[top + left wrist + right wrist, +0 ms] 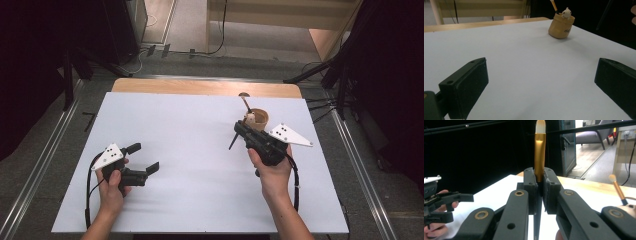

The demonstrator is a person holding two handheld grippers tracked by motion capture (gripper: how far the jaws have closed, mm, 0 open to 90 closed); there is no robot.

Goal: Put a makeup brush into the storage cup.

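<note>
**Right gripper clamped on a makeup brush beside the wooden cup**

From the high view, I saw a white, smooth tabletop (200, 165) with a strip of bare wood along its far edge. My left gripper (145, 157) sat low on the left side, its jaws spread wide with nothing between them. My right gripper (239, 131) was at the right, angled toward a small round wooden cup (260, 119) near the far right corner. A thin dark brush handle (233, 142) slanted down from its jaws toward the table. A second brush (245, 102) stood in the cup. The middle of the table lay bare, with plenty of room between the grippers; the cup stood near the far edge.

In the left gripper view, I saw two matte black, blocky jaws far apart over the plain white surface. The cup (561, 27) was well ahead, pale, barrel-shaped and smooth, with a small white animal figure (566, 12) on its rim and dark writing on its side, too small for me to read.

In the right gripper view, the jaws were pressed tight around a brush (540, 155) held upright: a shiny gold metal ferrule topped with a pale, soft, rounded tip. At the right, the second brush (617, 188) leaned, gold-collared with a peach tuft. The left gripper (454, 206) showed at the far left.
</note>
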